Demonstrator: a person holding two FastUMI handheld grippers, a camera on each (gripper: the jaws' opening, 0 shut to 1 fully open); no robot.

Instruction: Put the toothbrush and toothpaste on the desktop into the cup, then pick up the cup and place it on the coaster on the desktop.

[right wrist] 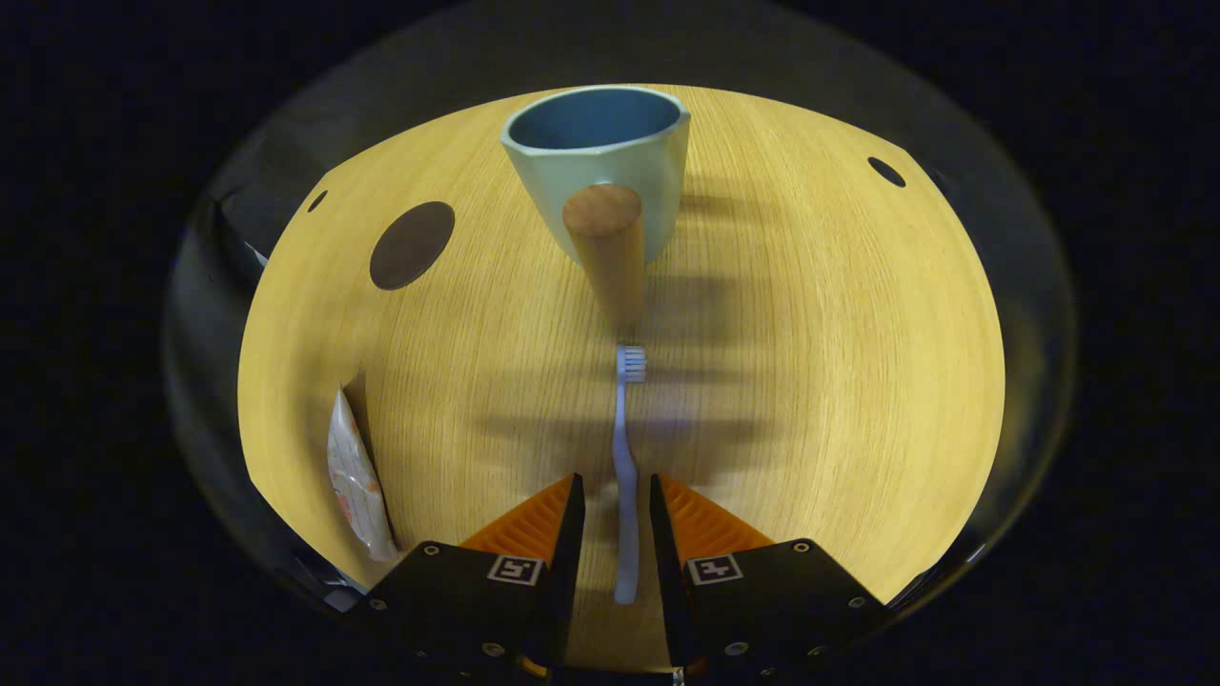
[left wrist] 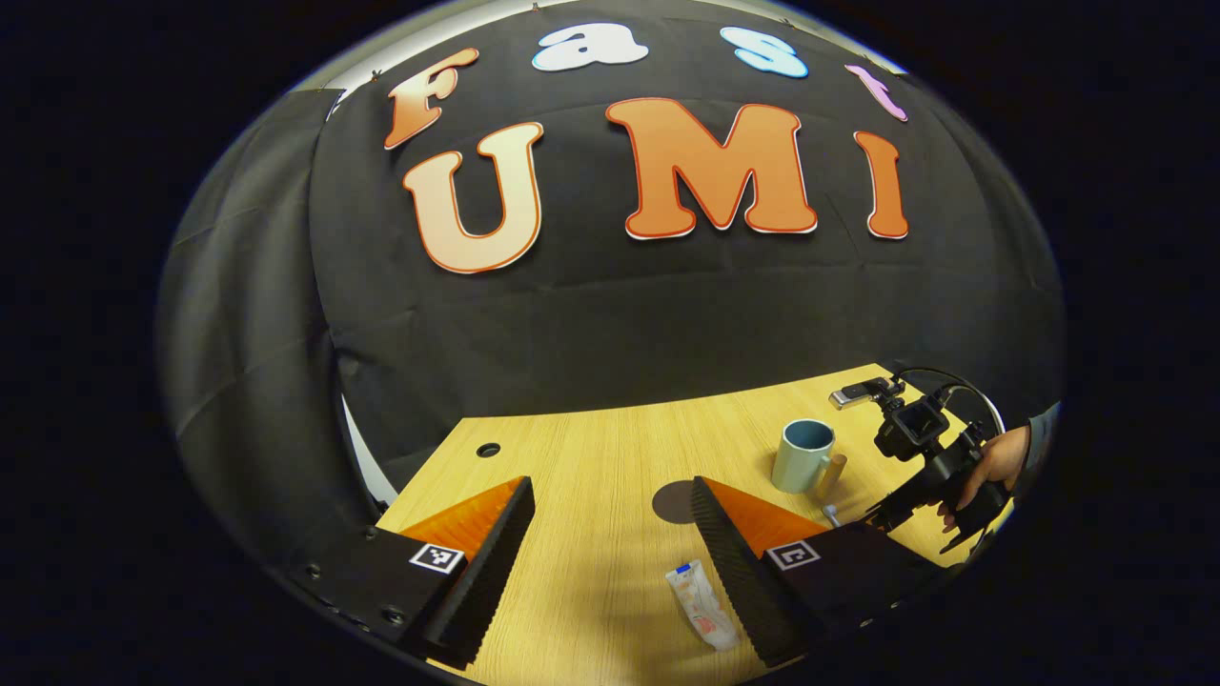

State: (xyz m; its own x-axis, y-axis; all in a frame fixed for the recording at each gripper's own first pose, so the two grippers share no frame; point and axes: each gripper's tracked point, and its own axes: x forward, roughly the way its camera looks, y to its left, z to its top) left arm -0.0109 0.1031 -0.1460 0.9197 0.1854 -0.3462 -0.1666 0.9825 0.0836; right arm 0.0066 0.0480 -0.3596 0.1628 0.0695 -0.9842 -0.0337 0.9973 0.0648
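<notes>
My left gripper [left wrist: 610, 534] sits w/ jaws spread wide, nothing between. Right gripper [right wrist: 615, 514] has jaws narrowed, not fully closed. From the left gripper view I see the right one off to the side, a hand [left wrist: 991, 467] holding it.

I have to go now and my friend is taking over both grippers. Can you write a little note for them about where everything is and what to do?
Left hand-held gripper: open, holds nothing, hovering above the wooden desktop.
Right hand-held gripper: low over the desktop, jaws partly closed either side of the white toothbrush handle; I cannot tell if they grip yet.
Toothbrush lies flat, bristles toward the pale green cup with a wooden handle.
White toothpaste tube lies flat by the left gripper.
Dark round coaster is bare, beside the cup.
Done: nothing in the cup yet.
Left: toothbrush in, toothpaste in, cup onto coaster.
</notes>
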